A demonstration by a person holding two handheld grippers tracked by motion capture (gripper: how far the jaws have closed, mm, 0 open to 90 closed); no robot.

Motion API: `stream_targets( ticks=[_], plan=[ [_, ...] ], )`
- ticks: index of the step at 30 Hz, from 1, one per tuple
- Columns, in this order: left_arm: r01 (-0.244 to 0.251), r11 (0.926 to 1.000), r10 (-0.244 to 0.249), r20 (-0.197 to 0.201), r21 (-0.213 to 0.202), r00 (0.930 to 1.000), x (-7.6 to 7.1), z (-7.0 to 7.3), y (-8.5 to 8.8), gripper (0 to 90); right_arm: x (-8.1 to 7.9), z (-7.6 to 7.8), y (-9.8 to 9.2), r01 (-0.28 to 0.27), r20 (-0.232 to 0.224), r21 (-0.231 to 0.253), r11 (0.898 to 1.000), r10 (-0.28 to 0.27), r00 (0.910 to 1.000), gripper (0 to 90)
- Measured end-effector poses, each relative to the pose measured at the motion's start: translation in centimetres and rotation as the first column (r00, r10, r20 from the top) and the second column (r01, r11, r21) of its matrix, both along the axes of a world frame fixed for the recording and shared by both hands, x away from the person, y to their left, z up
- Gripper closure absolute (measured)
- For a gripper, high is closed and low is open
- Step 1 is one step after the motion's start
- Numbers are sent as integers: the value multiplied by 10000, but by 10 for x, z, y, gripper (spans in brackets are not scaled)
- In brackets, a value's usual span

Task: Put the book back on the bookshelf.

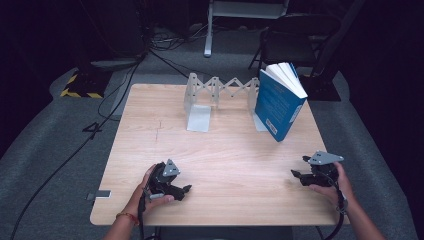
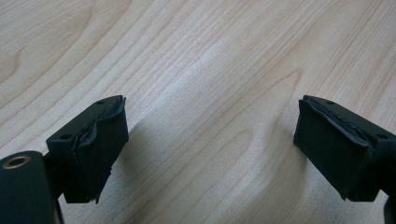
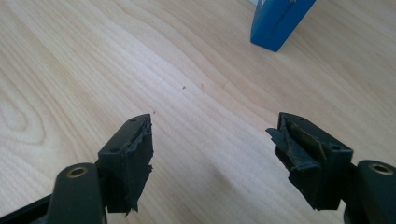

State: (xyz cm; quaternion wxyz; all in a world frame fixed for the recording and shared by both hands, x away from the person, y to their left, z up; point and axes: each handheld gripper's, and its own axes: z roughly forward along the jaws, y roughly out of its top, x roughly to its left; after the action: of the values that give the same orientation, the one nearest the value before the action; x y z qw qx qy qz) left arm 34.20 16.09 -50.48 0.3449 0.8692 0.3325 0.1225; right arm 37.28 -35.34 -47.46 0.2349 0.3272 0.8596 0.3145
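Against rack [image 1: 220, 92]: tilted book [image 1: 279, 102].

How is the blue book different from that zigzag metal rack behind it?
The blue book is solid blue with white pages fanning open at the top, while the expanding bookend rack is pale grey metal with see-through zigzag gaps. The book stands tilted, leaning on the rack's right end; the rack stands upright. The book is compact; the rack stretches wide. Both stand at the far side of the wooden table.
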Motion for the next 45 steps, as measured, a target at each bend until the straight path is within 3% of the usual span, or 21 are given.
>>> stream_targets(
  ticks=[9, 14, 23, 25, 27, 45],
  plan=[
    [-3, 10000, 3, -3, -1, 10000, 0, 0, 0, 103, -16, -15, -16, 46, -175, 269, 9996, -41, 9998, 281],
    [-2, 10000, 2, -1, 1, 10000, 0, 0, 0, 103, -23, -22, -25, 143, -303, 598, 9981, -125, 9995, 278],
    [-34, 10000, 34, 3, -1, 10000, 0, 0, 0, 104, -36, -29, -41, 709, -419, 1455, 9868, -655, 9970, 224],
    [-50, 10000, 50, -1, -4, 10000, -1, 0, 0, 104, -37, -29, -43, 901, -502, 1471, 9850, -835, 9952, 209],
    [-52, 10000, 52, -1, -6, 10000, -1, 0, 0, 104, -37, -30, -49, 917, -977, 1760, 9801, -753, 9924, 215],
    [-158, 9999, 158, 44, 27, 9999, -2, 0, 0, 110, -37, -30, -49, 958, -960, 1747, 9800, -799, 9922, 212]
  ],
)
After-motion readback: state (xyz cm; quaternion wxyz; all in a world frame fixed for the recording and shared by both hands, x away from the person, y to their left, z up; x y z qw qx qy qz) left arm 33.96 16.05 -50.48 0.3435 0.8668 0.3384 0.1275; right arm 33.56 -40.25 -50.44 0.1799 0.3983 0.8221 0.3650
